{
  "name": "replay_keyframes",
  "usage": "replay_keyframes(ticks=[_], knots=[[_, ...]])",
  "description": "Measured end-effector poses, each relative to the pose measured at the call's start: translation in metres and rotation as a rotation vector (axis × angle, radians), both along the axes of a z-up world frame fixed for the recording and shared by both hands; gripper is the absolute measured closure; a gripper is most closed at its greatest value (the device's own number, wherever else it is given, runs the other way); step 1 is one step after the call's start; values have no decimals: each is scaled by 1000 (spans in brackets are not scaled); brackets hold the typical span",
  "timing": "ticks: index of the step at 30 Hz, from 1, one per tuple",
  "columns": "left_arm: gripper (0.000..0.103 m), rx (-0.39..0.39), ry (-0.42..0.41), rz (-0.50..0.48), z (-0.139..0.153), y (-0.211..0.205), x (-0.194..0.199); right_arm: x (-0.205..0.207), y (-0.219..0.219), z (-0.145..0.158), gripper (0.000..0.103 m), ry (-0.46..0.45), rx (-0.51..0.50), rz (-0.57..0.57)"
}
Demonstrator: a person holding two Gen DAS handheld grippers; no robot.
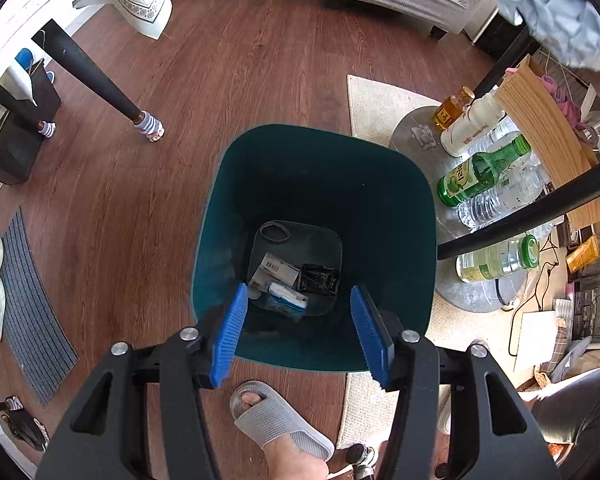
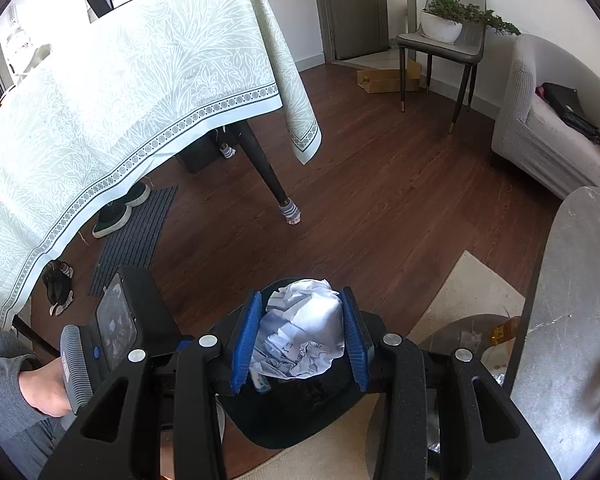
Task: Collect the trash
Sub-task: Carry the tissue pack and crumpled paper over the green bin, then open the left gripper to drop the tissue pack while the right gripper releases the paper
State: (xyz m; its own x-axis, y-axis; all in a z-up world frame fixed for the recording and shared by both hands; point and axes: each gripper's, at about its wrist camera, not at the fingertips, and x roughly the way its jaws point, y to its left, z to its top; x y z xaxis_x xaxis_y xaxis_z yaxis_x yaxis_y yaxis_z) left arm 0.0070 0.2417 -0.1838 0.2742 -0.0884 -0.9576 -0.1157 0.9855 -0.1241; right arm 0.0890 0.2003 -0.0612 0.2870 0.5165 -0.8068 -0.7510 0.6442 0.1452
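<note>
Between the blue ribbed pads of the right gripper [image 2: 302,340] sits a crumpled ball of white paper with faint printed lines [image 2: 304,332] — the pads press on both its sides, so the jaws are clenched on it. Directly beneath and beyond that paper, the right wrist view shows the dark rim of the deep teal plastic waste bin [image 2: 284,420], so the load hangs over or just at the bin's mouth. The left gripper [image 1: 298,332] hangs above the same bin [image 1: 420,240], pointing steeply down into it; its blue pads stand apart with nothing between them, released. Far down on the bin's floor lie earlier pieces of rubbish: a small printed white carton [image 1: 274,270], a black foil wrapper [image 1: 319,278], a blue-and-white tissue packet [image 1: 286,300] and a loop like a rubber band [image 1: 275,232]. Outward from the bin, a grey slipper on the person's foot [image 1: 278,420] rests on the reddish-brown wooden floor, and a low round grey stone-look table [image 1: 416,136] beside the bin carries a green glass bottle [image 1: 480,170], clear plastic bottles and a white bottle. The crumpled paper also shows at the upper right edge of the left view [image 1: 556,12]. Judging from this, the step in hand is dropping off — the left side looks done, the right is arriving. The next move calls for centring the paper over the opening, then letting the pads part so it falls clear of the rim.
</note>
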Motion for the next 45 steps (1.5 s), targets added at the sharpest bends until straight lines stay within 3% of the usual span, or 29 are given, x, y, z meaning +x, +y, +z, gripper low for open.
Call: replay_keyframes(ticks=[13, 20, 29, 41, 44, 45], knots=[[51, -49, -137, 88, 47, 27, -9, -5, 27, -48, 63, 53, -108, 29], [65, -88, -229, 125, 86, 36, -12, -6, 33, -69, 62, 84, -134, 30], [75, -92, -301, 115, 118, 23, -5, -10, 36, -102, 62, 134, -188, 48], [79, -113, -377, 65, 153, 3, 0, -24, 45, -154, 62, 173, -301, 109], [80, -128, -396, 73, 161, 2, 3, -31, 48, -168, 60, 193, -341, 152], [81, -132, -403, 76, 164, 0, 2, -33, 47, -171, 55, 191, -352, 156]])
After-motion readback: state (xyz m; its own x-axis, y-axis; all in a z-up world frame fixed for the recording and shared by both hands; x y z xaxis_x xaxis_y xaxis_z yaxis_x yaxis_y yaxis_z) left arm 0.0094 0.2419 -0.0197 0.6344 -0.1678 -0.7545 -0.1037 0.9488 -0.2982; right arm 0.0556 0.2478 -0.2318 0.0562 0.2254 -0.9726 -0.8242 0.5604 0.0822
